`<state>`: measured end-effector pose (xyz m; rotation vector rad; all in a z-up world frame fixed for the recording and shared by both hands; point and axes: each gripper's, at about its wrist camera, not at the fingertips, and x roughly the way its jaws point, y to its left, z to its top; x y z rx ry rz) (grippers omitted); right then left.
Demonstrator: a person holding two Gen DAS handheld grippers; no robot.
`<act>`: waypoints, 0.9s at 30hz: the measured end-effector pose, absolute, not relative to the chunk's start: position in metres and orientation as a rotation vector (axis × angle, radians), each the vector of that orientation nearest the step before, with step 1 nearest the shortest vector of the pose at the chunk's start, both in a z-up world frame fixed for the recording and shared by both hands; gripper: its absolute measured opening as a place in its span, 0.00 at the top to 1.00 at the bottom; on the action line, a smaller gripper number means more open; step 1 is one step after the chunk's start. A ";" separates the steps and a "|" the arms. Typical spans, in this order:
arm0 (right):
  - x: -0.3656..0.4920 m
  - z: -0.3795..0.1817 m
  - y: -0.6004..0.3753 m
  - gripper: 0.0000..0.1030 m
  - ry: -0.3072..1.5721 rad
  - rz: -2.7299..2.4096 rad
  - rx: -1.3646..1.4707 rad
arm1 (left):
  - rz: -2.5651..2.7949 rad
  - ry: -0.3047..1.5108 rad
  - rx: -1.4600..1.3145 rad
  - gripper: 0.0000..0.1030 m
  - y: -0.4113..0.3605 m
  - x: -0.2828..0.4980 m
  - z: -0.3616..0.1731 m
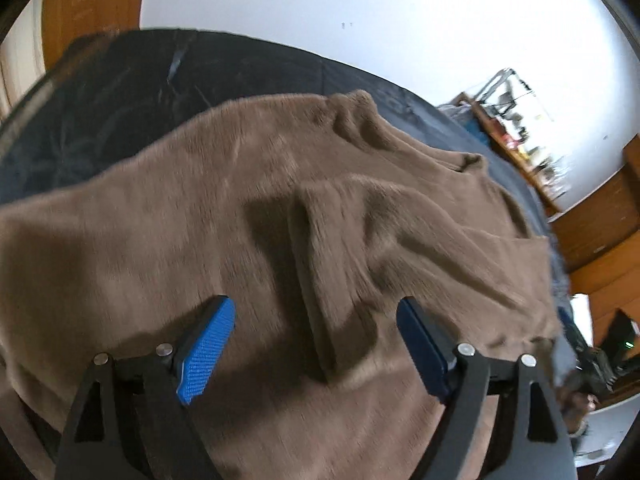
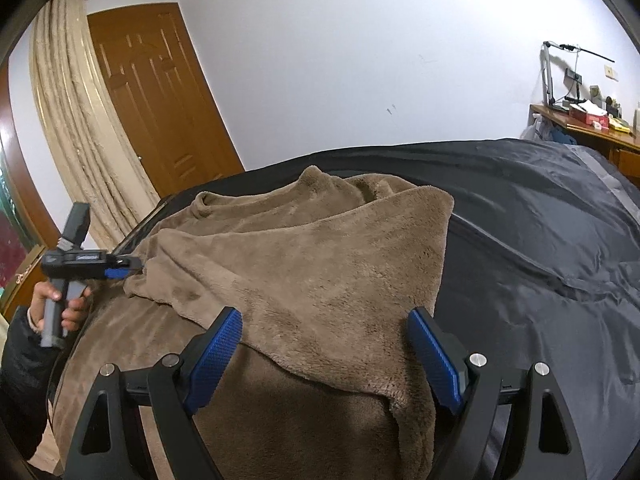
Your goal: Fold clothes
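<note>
1. Brown fleece garment [image 2: 304, 264] lies spread on a dark bedcover [image 2: 540, 216], with one layer turned back over itself so a folded flap sits on top of the lower layer
2. The right gripper [image 2: 324, 356] hovers over the near part of the garment with its jaws standing wide apart; the edge of the folded flap runs across the gap between the blue pads [image 2: 216, 356], and nothing is pinched
3. In the right wrist view the left gripper [image 2: 128, 266] is at the far left side of the garment, held by a hand [image 2: 60, 304] in a dark sleeve [image 2: 24, 368]; its tip is at the fabric's edge, though whether it touches cannot be told from there
4. In the left wrist view the left gripper [image 1: 316, 340] is spread wide over the garment [image 1: 200, 208]; a raised ridge of fleece lies between its pads [image 1: 208, 356] and neither pad presses on it. The view is blurred
5. Behind the bed stand a wooden door [image 2: 160, 100], a cream curtain [image 2: 76, 128] and a white wall [image 2: 360, 60]; a cluttered wooden desk [image 2: 584, 124] is at the far right
</note>
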<state>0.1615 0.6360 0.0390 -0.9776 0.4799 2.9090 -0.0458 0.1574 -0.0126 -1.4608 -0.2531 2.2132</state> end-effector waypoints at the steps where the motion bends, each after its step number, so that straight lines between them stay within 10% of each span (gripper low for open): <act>1: 0.162 0.039 0.636 0.16 0.483 2.906 -0.978 | 2.200 -0.264 -1.456 0.16 0.156 -0.041 -0.012; 9: 0.163 0.039 0.637 0.16 0.486 2.900 -0.975 | 2.238 -0.260 -1.420 0.21 0.173 -0.024 -0.013; 11: 0.163 0.039 0.637 0.16 0.489 2.897 -0.974 | 2.237 -0.270 -1.450 0.75 0.178 -0.028 -0.015; 17: 0.160 0.037 0.635 0.16 0.471 2.884 -1.011 | 2.281 -0.219 -1.423 0.78 0.171 -0.021 0.009; 27: 0.145 0.022 0.629 0.16 0.416 2.795 -1.192 | 2.412 0.365 -1.422 0.65 0.172 -0.003 -0.001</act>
